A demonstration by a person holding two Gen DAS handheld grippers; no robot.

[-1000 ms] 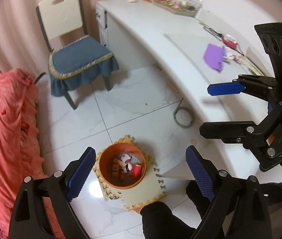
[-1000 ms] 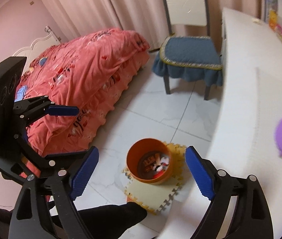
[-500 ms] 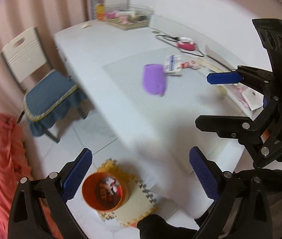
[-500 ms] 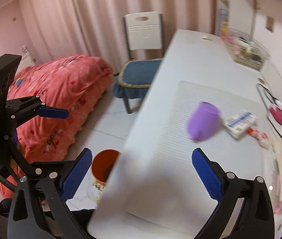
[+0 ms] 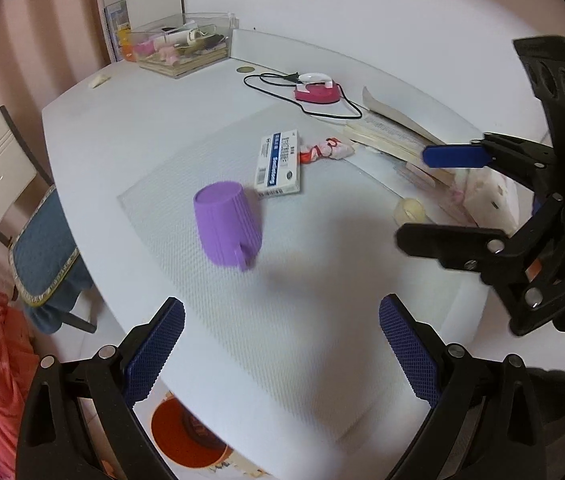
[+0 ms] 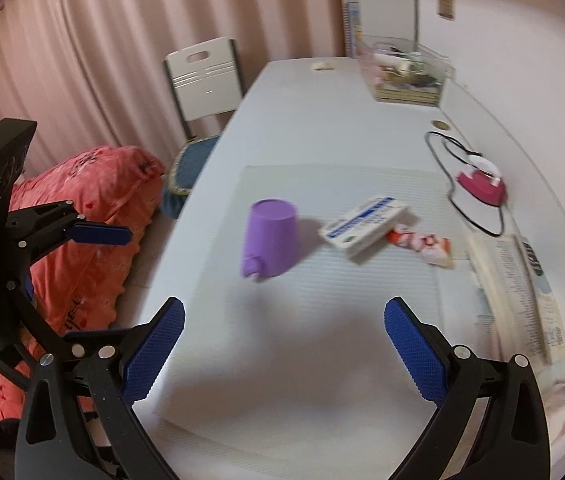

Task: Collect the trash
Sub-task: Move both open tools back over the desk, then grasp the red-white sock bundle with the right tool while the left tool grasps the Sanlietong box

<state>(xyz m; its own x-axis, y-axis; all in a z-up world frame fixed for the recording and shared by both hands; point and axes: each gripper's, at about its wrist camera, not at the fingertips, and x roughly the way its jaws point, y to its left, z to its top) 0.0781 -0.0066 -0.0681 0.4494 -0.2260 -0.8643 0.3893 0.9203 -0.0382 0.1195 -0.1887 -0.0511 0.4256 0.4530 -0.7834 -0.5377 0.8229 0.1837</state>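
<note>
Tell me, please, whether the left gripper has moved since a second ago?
Yes. The left gripper swung from above the orange bin on the floor to over the white desk, now facing the purple cup.

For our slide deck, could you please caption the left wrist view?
Both open grippers, left and right, empty above a white desk holding an upturned purple cup.

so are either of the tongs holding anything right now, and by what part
Nothing is held. The left tongs and right tongs both stand wide open over the white desk, with nothing between their pads.
</note>
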